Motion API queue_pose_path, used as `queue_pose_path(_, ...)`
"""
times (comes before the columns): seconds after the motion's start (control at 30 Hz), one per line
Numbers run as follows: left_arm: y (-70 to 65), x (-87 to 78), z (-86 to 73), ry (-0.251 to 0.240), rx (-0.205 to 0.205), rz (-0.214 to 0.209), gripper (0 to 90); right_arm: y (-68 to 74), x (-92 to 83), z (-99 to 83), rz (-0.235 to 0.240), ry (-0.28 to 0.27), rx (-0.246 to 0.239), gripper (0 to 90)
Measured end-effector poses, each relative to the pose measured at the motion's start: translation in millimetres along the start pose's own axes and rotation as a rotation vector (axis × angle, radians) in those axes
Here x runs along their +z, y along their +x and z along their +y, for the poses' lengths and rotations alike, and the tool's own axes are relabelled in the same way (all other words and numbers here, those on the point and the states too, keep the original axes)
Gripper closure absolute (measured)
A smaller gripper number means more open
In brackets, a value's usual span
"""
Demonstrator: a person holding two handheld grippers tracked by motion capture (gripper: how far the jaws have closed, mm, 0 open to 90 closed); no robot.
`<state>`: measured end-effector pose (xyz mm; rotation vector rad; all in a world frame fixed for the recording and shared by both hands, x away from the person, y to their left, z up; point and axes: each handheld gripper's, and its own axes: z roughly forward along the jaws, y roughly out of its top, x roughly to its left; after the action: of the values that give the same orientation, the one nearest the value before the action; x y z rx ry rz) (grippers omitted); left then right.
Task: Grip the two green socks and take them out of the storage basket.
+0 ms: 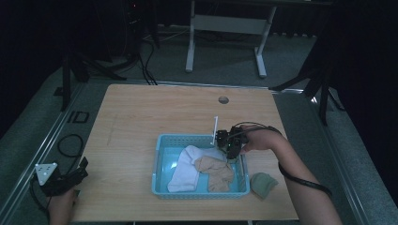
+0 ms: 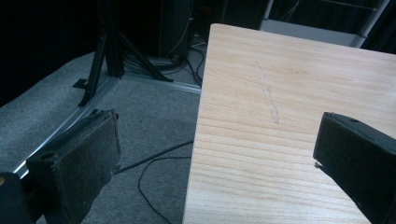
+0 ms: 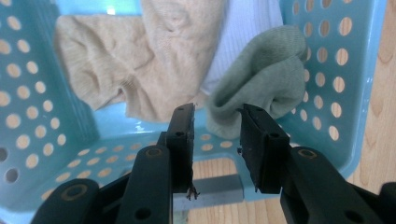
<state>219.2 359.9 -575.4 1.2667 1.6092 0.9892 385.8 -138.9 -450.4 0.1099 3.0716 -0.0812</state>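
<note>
A light blue perforated basket (image 1: pixel 157 159) sits at the middle front of the wooden table (image 1: pixel 141 117). In it lie a white sock (image 1: pixel 185 171) and beige socks (image 1: pixel 216 171). My right gripper (image 1: pixel 233 151) points down into its far right corner. In the right gripper view the jaws of the right gripper (image 3: pixel 215 109) stand a little apart with nothing pressed between them. Just beyond their tips a green sock (image 3: pixel 261 74) lies against the basket wall (image 3: pixel 28 93), beside the beige socks (image 3: pixel 116 70) and white sock (image 3: pixel 247 23). My left gripper (image 1: pixel 83 166) (image 2: pixel 217 121) rests wide open at the table's front left edge.
Another green sock (image 1: pixel 264 183) lies on the table right of the basket's front corner. A thin white upright piece (image 1: pixel 216 129) stands at the basket's far rim. A round cable hole (image 1: pixel 223 100) is near the far edge. Tripod legs (image 2: pixel 105 56) and cables (image 2: pixel 154 163) lie on the floor to the left.
</note>
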Motion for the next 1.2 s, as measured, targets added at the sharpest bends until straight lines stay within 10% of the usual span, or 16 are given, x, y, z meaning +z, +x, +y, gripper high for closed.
queue_pose_path(0.2,0.1,0.0,0.0,0.000,-0.001,-0.001,0.7,-4.1,11.1,5.6,-0.018,0.046,0.013,62.9)
queue_pose_path(0.5,0.2,0.3,0.2,0.004,-0.002,-0.001,0.7,-3.0,8.3,6.7,-0.017,0.042,-0.006,85.9)
queue_pose_path(1.2,0.3,0.5,0.2,0.006,-0.006,0.002,0.7,5.4,-70.7,-6.9,-0.087,-0.081,-0.001,86.2)
